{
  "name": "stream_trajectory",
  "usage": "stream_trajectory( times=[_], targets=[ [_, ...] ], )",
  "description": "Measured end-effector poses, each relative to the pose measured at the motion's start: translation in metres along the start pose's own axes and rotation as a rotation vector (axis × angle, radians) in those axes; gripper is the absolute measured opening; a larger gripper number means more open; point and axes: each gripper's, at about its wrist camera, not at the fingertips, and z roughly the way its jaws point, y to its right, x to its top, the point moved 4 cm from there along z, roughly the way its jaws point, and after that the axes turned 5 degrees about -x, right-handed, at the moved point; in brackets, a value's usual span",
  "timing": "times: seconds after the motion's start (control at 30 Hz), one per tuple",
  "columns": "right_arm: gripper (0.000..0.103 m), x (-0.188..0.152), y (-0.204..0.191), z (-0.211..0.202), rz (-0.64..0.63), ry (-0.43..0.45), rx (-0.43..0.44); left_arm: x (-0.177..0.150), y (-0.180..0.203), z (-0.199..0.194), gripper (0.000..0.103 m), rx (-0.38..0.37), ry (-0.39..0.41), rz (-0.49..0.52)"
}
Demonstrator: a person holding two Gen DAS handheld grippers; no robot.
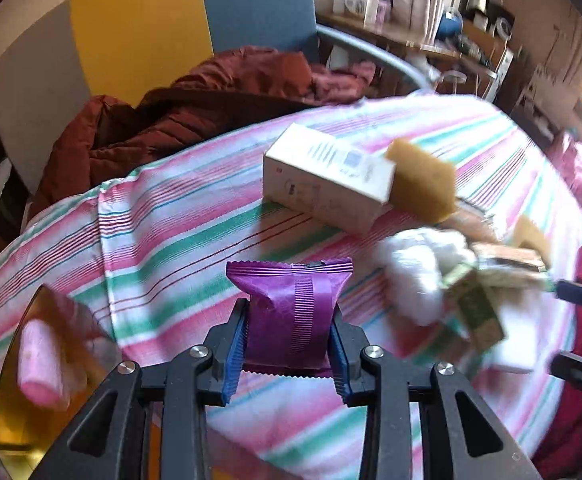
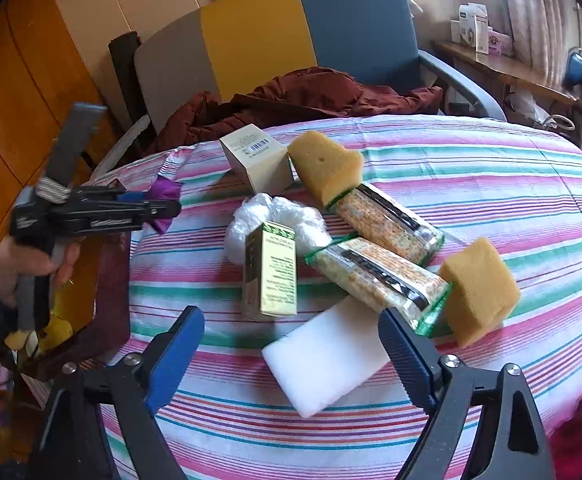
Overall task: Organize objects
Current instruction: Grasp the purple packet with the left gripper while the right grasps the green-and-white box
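left wrist: left gripper (image 1: pixel 287 344) clamps purple packet (image 1: pixel 289 304)

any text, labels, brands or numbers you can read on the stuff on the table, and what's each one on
No text can be read.
Green box: printed lines, too small and blurred.
White box: barcode, digits illegible; its print is too blurred in the left wrist view too.
Clear food packs: black label strips, unreadable.
Purple packet in the left gripper: no print shows.

Left gripper (image 1: pixel 287 344) clamped, pitched downward; right gripper (image 2: pixel 291 360) spread wide, angled down.
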Motion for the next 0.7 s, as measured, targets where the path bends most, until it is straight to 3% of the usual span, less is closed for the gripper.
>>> stream_trajectory(
  times=[0.27,0.5,0.57,0.67,0.7],
  targets=[
    [0.072,0.017,-0.014,0.041,-0.007,-0.080,-0.013,-0.019,0.014,-0.059,0.036,-0.066,0.099,-0.058],
    [0.056,0.020,-0.015,0.080,-0.011,-0.150,-0.051,-0.045,0.006,-0.093,0.036,-0.071,0.145,-0.130],
    [0.050,0.019,-0.015,0.084,-0.014,-0.154,-0.053,-0.053,0.002,-0.100,0.036,-0.065,0.151,-0.151],
    [0.033,0.017,-0.017,0.087,-0.019,-0.154,-0.056,-0.065,-0.004,-0.107,0.036,-0.055,0.157,-0.181],
    [0.033,0.016,-0.018,0.086,-0.028,-0.151,-0.062,-0.068,-0.005,-0.110,0.036,-0.052,0.160,-0.190]
  ],
)
